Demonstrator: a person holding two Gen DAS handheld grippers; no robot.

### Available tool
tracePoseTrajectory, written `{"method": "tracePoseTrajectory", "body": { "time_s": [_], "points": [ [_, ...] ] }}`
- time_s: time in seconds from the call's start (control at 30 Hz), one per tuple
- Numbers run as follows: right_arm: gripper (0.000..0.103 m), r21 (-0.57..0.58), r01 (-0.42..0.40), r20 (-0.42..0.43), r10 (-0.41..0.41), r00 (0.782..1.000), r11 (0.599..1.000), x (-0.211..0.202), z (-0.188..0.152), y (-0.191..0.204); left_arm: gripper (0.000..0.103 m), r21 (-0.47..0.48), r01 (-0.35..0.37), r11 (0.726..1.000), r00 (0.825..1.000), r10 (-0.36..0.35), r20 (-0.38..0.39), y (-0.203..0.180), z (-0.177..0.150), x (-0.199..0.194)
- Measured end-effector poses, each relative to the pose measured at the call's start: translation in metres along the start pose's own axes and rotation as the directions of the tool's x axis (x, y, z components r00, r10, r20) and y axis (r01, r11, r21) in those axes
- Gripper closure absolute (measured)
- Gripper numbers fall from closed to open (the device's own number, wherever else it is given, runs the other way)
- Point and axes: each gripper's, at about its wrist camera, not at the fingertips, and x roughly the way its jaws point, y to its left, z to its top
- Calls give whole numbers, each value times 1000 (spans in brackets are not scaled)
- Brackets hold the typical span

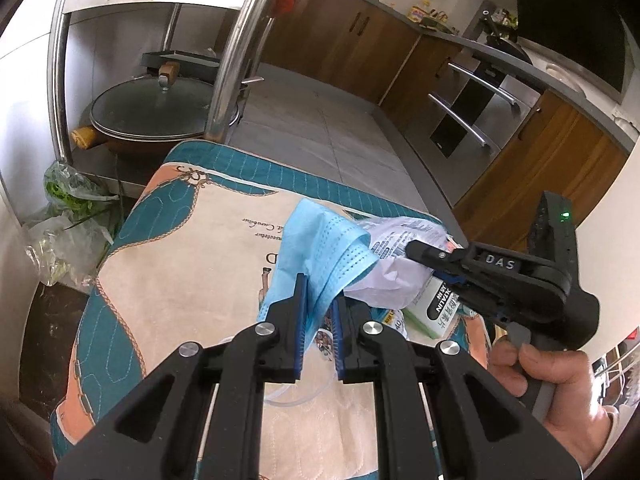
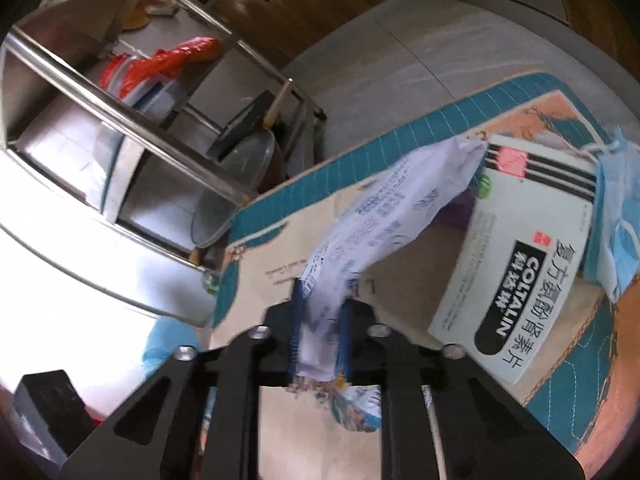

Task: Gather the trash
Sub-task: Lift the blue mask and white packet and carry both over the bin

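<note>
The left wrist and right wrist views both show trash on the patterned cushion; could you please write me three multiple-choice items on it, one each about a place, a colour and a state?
1. Where does the white COLTALIN medicine box lie?
A. on the patterned teal-bordered cushion
B. on the grey tiled floor
C. inside the lidded wok

2. What colour is the pleated disposable face mask?
A. white
B. light blue
C. green

3. What is the right gripper doing?
A. hanging open over the box
B. shut on nothing
C. shut on the crumpled white printed paper leaflet

Answers:
1 A, the box rests on the cushion fabric.
2 B, its pleats are light blue between the jaws of the left gripper.
3 C, the leaflet runs up out of its closed jaws.
</note>
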Motion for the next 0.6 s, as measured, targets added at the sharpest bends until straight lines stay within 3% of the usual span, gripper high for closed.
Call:
{"method": "tracePoseTrajectory", "body": {
  "time_s": [0.1, 0.33, 0.6],
  "points": [
    [99, -27, -24, 31, 25, 999, 999, -11, 5, 10, 93, -7, -2, 1000, 1000, 2, 6, 1, 0, -2],
    [100, -89, -72, 94, 81, 992, 993, -45, 17, 32, 93, -3, 1, 1000, 1000, -1, 14, -5, 0, -5],
    [100, -183, 3, 128, 21, 992, 983, -88, 7, 34, 93, 28, 30, 999, 999, -31, 24, -17, 0, -7]
  ]
}}
